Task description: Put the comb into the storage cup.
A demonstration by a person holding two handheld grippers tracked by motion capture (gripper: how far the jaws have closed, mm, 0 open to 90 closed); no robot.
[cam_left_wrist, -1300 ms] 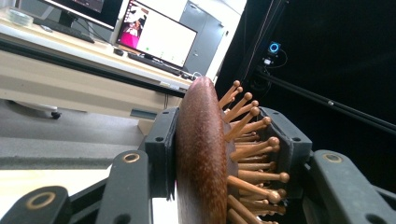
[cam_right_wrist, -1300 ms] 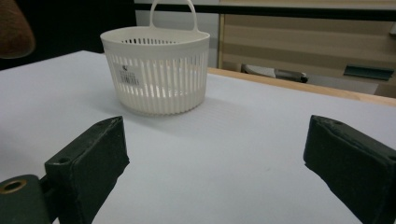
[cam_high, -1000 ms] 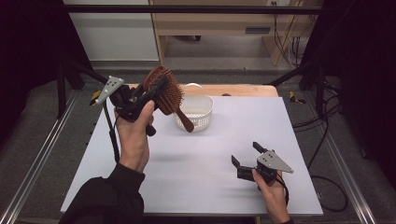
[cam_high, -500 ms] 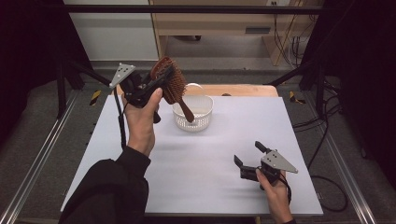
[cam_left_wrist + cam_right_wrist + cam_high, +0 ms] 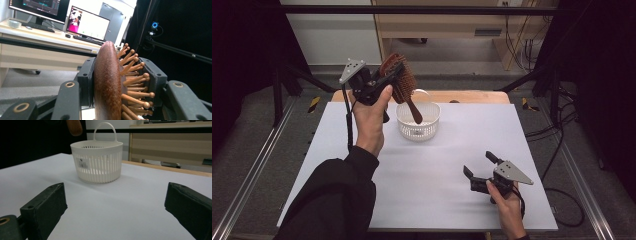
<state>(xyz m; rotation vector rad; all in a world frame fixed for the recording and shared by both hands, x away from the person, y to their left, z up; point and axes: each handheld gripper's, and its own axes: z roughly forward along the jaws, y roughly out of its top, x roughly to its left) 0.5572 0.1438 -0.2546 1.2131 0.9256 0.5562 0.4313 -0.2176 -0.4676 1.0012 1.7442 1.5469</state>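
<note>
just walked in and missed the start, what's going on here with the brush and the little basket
A person works at a white table with a two-jaw gripper in each hand. The left gripper is clamped on the head of a wooden hairbrush, one jaw on its smooth back and the other against the bristles, and holds it raised with the handle pointing down toward a white slatted basket. The brush is not in the basket yet. The right gripper rests near the table's front edge, jaws open and holding nothing.

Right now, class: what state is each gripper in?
Left gripper: shut on the wooden hairbrush, raised by the basket.
Right gripper: open, holding nothing, low over the table.
</note>
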